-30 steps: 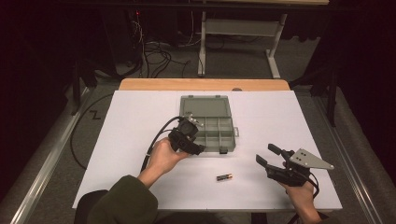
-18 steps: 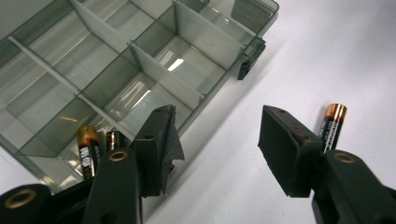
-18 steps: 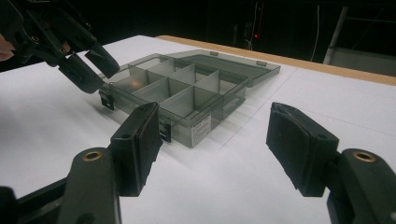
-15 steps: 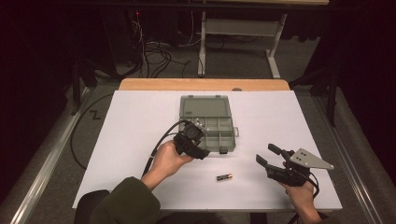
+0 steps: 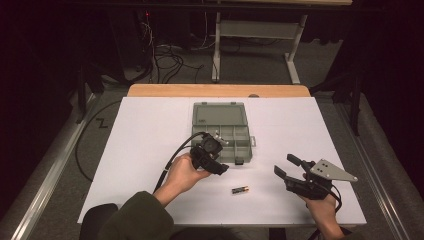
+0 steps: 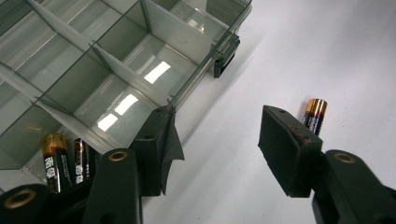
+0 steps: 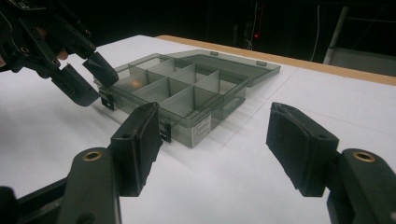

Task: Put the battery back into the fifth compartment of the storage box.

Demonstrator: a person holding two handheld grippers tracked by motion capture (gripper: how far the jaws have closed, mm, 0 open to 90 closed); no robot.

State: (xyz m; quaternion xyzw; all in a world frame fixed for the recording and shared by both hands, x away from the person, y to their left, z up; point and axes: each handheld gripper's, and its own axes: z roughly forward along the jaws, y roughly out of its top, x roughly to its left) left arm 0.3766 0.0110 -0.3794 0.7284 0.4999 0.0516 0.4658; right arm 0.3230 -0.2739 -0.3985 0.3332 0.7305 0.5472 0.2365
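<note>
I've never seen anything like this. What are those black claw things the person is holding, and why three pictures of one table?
There is no robot here: a person holds a two-jaw gripper in each hand. One picture comes from a camera above the table; the other two come from small cameras riding on the grippers, looking along their black jaws.

On the white table lies a clear grey box with dividers, its lid open. Two batteries lie in one compartment, and one loose battery lies on the table in front of the box.

The left gripper hangs at the box's near edge; the right gripper waits off to the side. Both are open and hold nothing.
</note>
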